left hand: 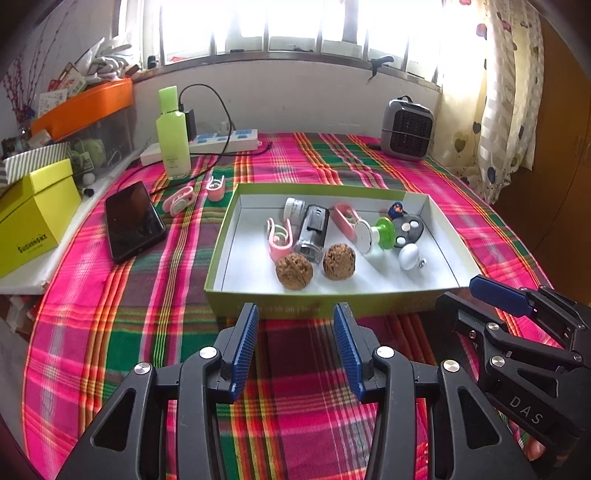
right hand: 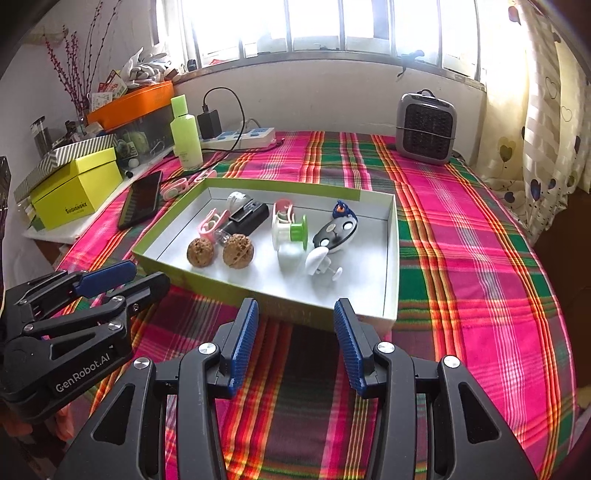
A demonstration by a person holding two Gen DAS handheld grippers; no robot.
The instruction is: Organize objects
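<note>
Bright barred window [left hand: 295, 26] at 12 o'clock, daylight blown out, white wall [left hand: 295, 99] below sill. Heart-print curtain [left hand: 506, 99] at 2 o'clock, brown wooden cabinet [left hand: 565, 147] beside it. Table w/ pink-green plaid cloth [left hand: 122, 332] fills centre. Low white side shelf [left hand: 22, 284] at 9 o'clock, dried red twigs [right hand: 70, 62] at 10.

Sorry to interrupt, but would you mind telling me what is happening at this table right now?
A person holds two handheld grippers above a plaid tablecloth, sorting small items into a shallow box. The left gripper and right gripper are both open and empty, just short of the box. Two walnuts, clips and small toys already lie inside, while two pink clips remain outside beside a phone.
</note>
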